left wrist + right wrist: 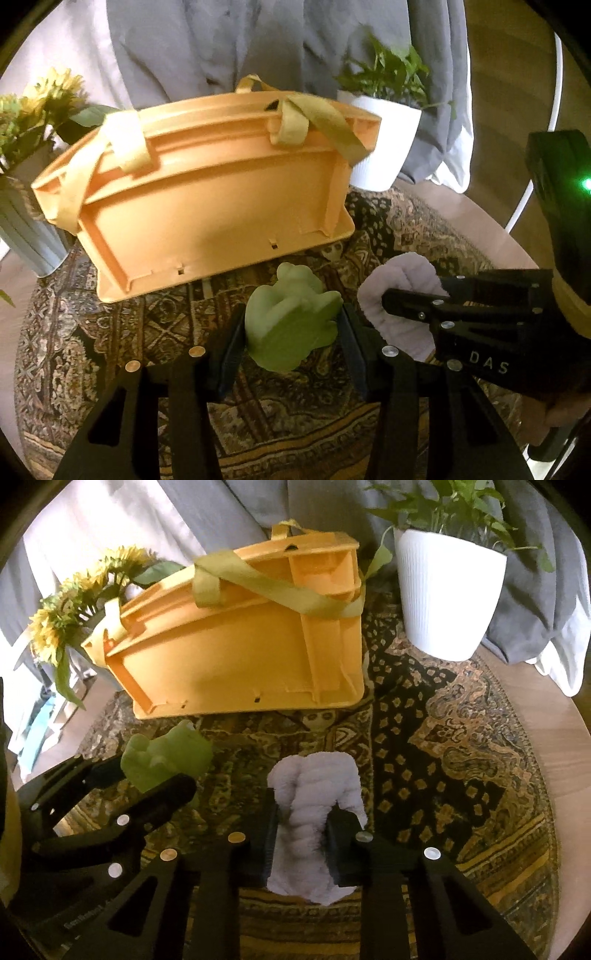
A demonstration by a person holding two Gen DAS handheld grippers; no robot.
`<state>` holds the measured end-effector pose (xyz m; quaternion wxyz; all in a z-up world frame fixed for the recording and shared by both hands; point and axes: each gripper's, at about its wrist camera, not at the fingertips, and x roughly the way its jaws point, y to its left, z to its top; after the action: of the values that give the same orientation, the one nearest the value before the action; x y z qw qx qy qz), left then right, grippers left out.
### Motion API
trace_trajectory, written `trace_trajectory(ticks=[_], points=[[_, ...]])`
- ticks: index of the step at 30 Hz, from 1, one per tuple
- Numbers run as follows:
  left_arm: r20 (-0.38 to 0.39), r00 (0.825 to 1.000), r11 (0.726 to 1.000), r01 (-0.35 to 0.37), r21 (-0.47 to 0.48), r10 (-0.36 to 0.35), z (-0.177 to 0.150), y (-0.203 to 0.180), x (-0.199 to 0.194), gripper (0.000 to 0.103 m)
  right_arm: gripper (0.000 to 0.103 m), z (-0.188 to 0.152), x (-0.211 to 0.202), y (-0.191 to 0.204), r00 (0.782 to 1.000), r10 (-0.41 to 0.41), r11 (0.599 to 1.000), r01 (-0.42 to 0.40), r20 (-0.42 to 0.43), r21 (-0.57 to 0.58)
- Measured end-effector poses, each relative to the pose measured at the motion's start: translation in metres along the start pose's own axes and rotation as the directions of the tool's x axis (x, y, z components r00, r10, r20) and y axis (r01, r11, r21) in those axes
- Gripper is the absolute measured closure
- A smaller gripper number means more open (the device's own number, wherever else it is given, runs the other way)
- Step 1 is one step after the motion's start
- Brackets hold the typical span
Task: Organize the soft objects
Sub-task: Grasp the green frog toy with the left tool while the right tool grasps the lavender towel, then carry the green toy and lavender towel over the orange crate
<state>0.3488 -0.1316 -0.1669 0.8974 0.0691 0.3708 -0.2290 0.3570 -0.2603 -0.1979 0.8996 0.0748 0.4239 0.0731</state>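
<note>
So there were two soft things in play, one per gripper. The left gripper was clamped on the one green squishy frog toy, pads pressed into both its sides. Right next to it, off its right side, the right gripper was squeezed tight on the one lavender fuzzy towel roll, which bulged out ahead of and behind the pads.

One orange plastic crate with yellowish strap handles sat just ahead of both grippers, tipped so its ribbed wall faced them, its near bottom edge close to the frog. Two pots flanked it: a white one with a leafy plant ahead-right, and a grey vase of sunflowers ahead-left.

Everything sat on a patterned round rug over the tabletop. The open stretch of rug was to the right of the right gripper, running out to the round edge
</note>
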Motion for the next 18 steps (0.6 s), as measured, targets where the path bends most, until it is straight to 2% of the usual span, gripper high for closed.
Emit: trace_trajectory(ticks=[10, 18], points=[[0.082, 0.996, 1.000, -0.019, -0.023, 0.021, 0.011, -0.001, -0.035, 0.054, 0.079, 0.011, -0.039, 0.007, 0.996, 0.010, 1.000, -0.010, 0.090, 0.010], [0.189, 0.981, 0.999, -0.043, -0.025, 0.047, 0.029, 0.000, -0.072, 0.054, 0.079, 0.029, -0.076, 0.020, 0.980, 0.040, 0.999, -0.038, 0.194, -0.010]])
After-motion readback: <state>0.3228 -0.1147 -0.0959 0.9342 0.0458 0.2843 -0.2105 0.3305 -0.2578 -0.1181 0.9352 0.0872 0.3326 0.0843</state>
